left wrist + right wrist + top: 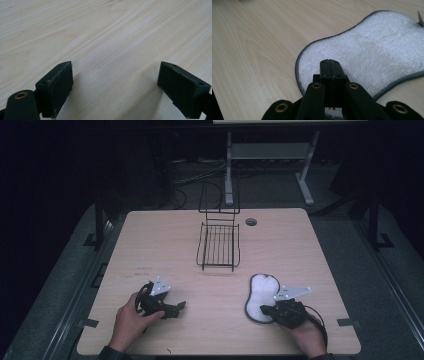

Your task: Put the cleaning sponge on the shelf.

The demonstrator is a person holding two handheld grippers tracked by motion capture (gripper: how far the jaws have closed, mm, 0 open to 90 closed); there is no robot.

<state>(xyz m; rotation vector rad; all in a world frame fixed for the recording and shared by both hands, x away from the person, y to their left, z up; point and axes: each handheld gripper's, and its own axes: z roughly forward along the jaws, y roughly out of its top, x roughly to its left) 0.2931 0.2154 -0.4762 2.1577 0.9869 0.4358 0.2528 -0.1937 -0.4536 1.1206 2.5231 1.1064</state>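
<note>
Fluffy white cloth pad point(372, 50), matt wooden table point(262, 50)

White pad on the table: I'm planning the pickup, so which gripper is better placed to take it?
Right. The right gripper sits shut over the white pad's near end, while the left gripper stands open over bare table.

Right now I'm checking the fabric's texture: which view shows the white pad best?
The right gripper view: the white pad is close, showing its fluffy pile and grey edging. The high view shows its whole peanut outline, small. The left gripper view looks at bare table.
</note>
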